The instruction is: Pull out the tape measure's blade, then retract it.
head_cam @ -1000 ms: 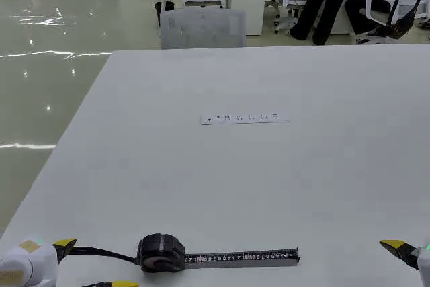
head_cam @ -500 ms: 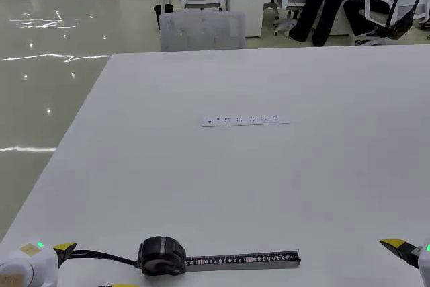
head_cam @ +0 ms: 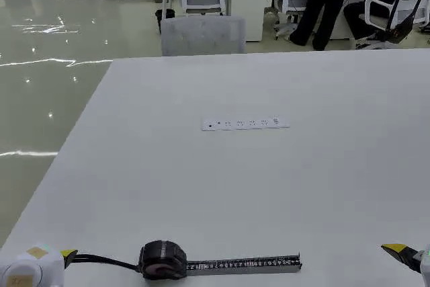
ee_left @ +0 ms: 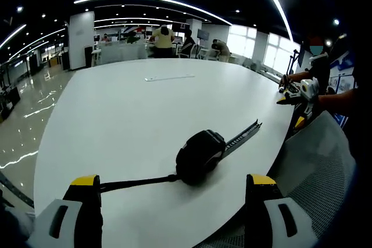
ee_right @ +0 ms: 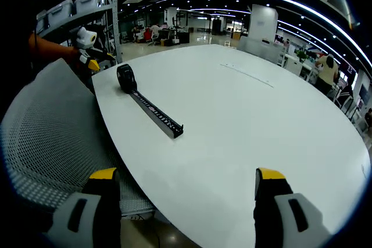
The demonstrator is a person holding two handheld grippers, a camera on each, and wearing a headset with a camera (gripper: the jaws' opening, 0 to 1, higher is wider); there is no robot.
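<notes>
Black round tape measure case (head_cam: 162, 260) sits at about 7 o'clock on the white table (head_cam: 269, 186) in the head view, close to the near edge. Its graduated metal blade (head_cam: 242, 265) lies flat on the table, drawn out toward 3 o'clock, and its thin black wrist strap (head_cam: 101, 259) trails toward 9 o'clock. Left gripper (ee_left: 173, 181): jaws spread wide, gripping nothing; the case lies ahead at 12 o'clock and the strap runs between the jaws. Right gripper (ee_right: 189, 173): jaws equally wide, empty, with the blade's end hook well apart at 11 o'clock. Judgement: pull-out looks done, retraction remains. Risks: with the case unheld, releasing the blade could whip it back and skid the case off the near edge. Closing on the strap would only drag the case.
</notes>
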